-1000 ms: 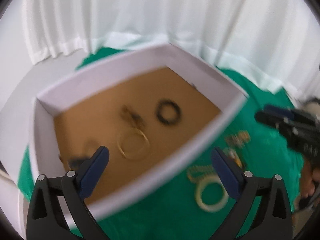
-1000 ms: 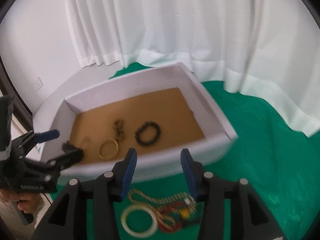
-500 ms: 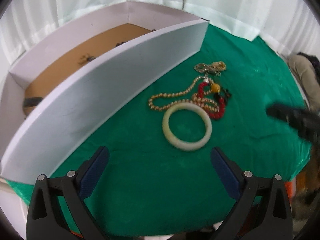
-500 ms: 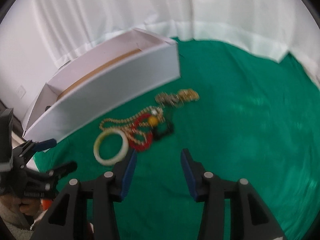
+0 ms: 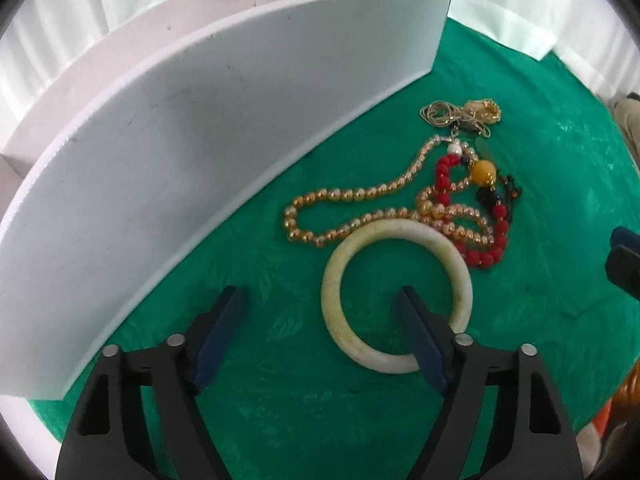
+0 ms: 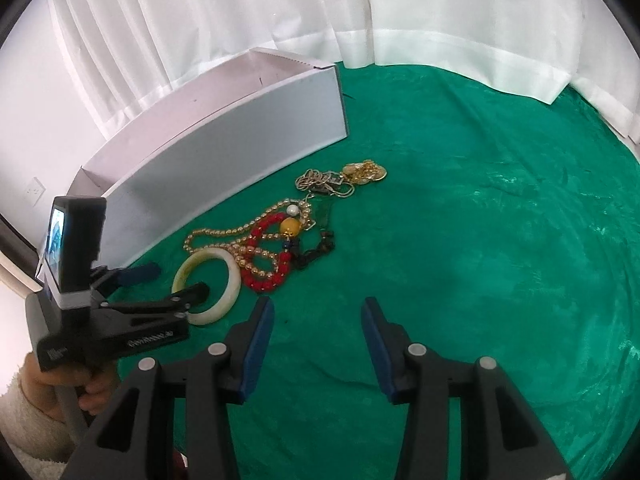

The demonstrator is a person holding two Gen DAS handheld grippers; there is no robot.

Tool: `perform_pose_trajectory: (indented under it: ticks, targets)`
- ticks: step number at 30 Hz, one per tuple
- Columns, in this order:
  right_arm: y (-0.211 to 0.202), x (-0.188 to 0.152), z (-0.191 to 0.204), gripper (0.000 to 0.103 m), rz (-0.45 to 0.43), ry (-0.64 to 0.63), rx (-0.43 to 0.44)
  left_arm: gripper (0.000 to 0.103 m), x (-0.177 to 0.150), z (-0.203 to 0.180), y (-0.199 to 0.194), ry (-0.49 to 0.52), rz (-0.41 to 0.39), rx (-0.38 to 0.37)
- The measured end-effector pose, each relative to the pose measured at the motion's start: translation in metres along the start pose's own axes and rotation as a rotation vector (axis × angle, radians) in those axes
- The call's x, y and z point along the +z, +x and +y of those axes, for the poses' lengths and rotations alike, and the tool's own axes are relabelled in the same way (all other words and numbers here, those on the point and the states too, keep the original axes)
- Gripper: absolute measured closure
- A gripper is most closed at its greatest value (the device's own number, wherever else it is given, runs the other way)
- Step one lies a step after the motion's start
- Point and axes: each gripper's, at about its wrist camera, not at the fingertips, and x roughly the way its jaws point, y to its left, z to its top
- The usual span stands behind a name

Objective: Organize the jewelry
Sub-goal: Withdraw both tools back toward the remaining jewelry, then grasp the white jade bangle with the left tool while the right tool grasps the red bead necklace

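Note:
A pale jade bangle [image 5: 396, 296] lies flat on the green cloth, also in the right wrist view [image 6: 208, 284]. My left gripper [image 5: 320, 312] is open and low over it: its right finger [image 5: 420, 340] reaches inside the ring, its left finger stands outside. Beyond the bangle lie a gold bead necklace [image 5: 360, 216], a red bead string [image 5: 484, 248] with a yellow bead [image 6: 290, 227], and a tangle of gold chains [image 5: 464, 114]. My right gripper [image 6: 318, 320] is open and empty above bare cloth, right of the pile.
A white cardboard box [image 5: 200, 140] stands left of the jewelry, its inside hidden in both views; it also shows in the right wrist view [image 6: 224, 148]. White curtains [image 6: 320, 8] hang behind the green table. My left hand holds its gripper's handle [image 6: 60, 384].
Both grippers have left the box and come down toward the cloth. My left gripper has narrowed and dropped onto the bangle, one finger inside the ring. My right gripper has moved right.

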Motion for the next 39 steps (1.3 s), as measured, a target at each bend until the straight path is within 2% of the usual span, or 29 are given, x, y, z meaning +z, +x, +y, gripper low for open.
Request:
perform_pose_trajectory:
  ticks: [1,2,4,5,12,20,22,25,26,33,39]
  targets:
    - [0.000,0.000,0.001,0.057,-0.001,-0.002,0.000,0.043,0.000,0.000,-0.001,-0.001,-0.001,-0.012]
    - [0.000,0.001,0.001,0.057,-0.001,-0.005,-0.001,0.051,0.000,0.000,-0.003,0.000,-0.005,-0.019]
    - [0.003,0.002,0.002,0.057,0.002,-0.011,-0.003,0.088,0.000,-0.003,-0.007,0.018,-0.014,-0.021]
    - [0.005,0.003,0.003,0.057,0.004,-0.015,-0.003,0.092,0.000,-0.004,-0.008,0.023,-0.015,-0.016]
    - [0.029,0.017,0.012,0.057,0.016,-0.063,0.019,0.095,-0.009,0.016,-0.013,-0.049,0.015,-0.087]
    - [0.073,0.046,0.029,0.061,0.050,-0.128,0.028,0.095,-0.022,0.024,-0.019,-0.064,0.017,-0.091]
    - [0.083,0.051,0.033,0.066,0.065,-0.146,0.022,0.095,-0.019,0.021,-0.015,-0.064,0.018,-0.093]
    - [0.094,0.053,0.035,0.084,0.096,-0.156,0.004,0.095,-0.017,0.020,-0.013,-0.060,0.015,-0.094]
    - [0.095,0.053,0.034,0.085,0.103,-0.154,0.005,0.095,-0.016,0.020,-0.013,-0.062,0.016,-0.097]
    - [0.045,0.056,0.017,0.085,0.030,-0.066,0.083,0.095,-0.017,0.031,-0.029,-0.087,0.012,-0.150]
    - [0.000,0.055,0.009,0.085,-0.019,-0.049,0.117,0.095,-0.016,0.034,-0.050,-0.098,-0.008,-0.178]
